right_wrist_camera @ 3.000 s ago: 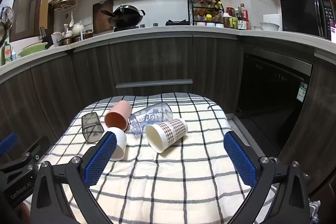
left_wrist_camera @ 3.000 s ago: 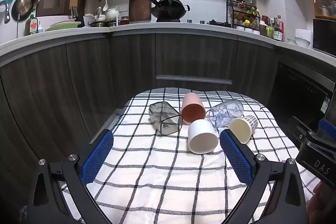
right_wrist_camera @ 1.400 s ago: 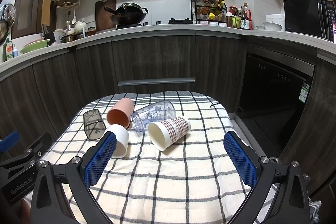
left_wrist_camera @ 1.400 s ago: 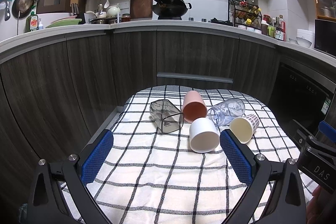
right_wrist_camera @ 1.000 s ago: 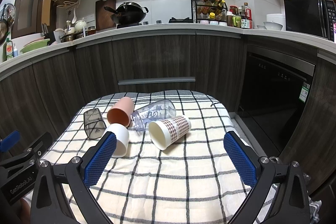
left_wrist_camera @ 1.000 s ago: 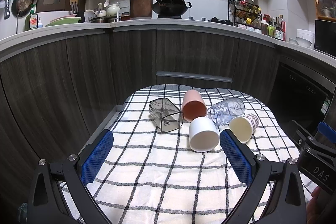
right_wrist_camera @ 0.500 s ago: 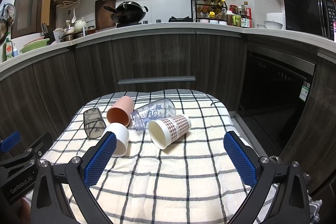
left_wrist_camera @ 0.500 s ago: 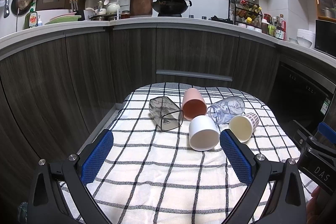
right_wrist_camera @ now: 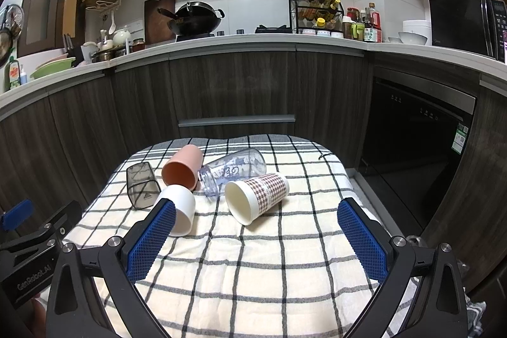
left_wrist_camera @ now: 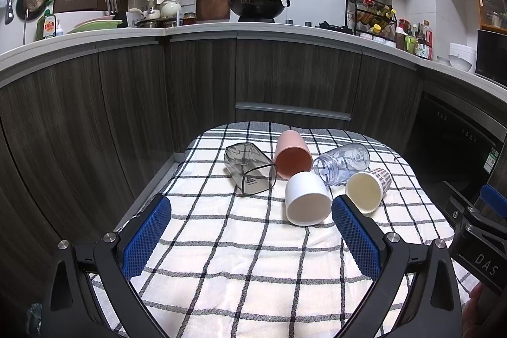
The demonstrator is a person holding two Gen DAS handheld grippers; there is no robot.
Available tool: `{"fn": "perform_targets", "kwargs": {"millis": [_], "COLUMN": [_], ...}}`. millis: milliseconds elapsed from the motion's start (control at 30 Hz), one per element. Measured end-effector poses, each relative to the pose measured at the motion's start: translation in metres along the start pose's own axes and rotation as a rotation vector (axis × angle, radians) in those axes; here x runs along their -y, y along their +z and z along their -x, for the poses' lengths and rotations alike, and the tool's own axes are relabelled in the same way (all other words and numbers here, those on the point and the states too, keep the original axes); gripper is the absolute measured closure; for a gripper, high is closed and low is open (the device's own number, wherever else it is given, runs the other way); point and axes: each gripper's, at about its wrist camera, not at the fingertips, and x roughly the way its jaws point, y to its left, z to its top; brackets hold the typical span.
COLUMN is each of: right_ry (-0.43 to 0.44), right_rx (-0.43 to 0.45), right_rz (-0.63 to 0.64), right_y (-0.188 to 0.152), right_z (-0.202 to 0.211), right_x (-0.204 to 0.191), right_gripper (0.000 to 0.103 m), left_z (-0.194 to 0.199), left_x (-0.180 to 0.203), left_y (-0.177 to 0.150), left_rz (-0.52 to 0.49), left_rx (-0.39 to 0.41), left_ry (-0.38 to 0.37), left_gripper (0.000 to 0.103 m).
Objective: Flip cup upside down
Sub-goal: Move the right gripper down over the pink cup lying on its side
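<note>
Lying on their sides, mouths nearward, the white cup (left_wrist_camera: 306, 199) and plaid paper cup (right_wrist_camera: 257, 198) await flipping; left gripper (left_wrist_camera: 252, 236) and right gripper (right_wrist_camera: 253, 239) hover wide open, empty.

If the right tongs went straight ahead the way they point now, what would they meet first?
Most likely the plaid paper cup, lying on its side with its mouth toward the open right tongs. The checked cloth before it looks free; depth is uncertain.

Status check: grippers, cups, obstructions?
Left gripper and right gripper open, empty. Five cups on their sides on checked cloth; none flipped. White cup nearest.
</note>
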Motion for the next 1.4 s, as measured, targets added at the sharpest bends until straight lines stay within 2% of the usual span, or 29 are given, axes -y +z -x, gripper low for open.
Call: {"fn": "perform_targets", "kwargs": {"millis": [500,867,1167,1267,1400], "right_ry": [0.013,0.058,0.111,0.142,0.167], "right_rx": [-0.060,-0.159,-0.264,-0.338,-0.436], "right_rz": [0.011,0.039,0.085,0.091,0.088], "right_y": [0.003,0.024,0.062,0.072,0.081], "right_z": [-0.012,-0.043,-0.094,-0.122,-0.163], "right_x": [-0.007,-0.023,-0.052,-0.063,-0.074], "right_gripper": [0.001,0.001,0.001,0.001,0.001], "left_z": [-0.013,-0.034,-0.076,-0.098,-0.118], "left_x": [-0.009,-0.020,-0.036,-0.041,-0.044], "left_y": [0.002,0.018,0.048,0.059,0.068], "left_rz": [0.022,0.027,0.046,0.050,0.030], "left_rx": [-0.057,-0.137,-0.238,-0.280,-0.307], "left_ry": [0.017,0.064,0.090,0.072,0.090], "left_gripper": [0.000,0.000,0.000,0.000,0.000]}}
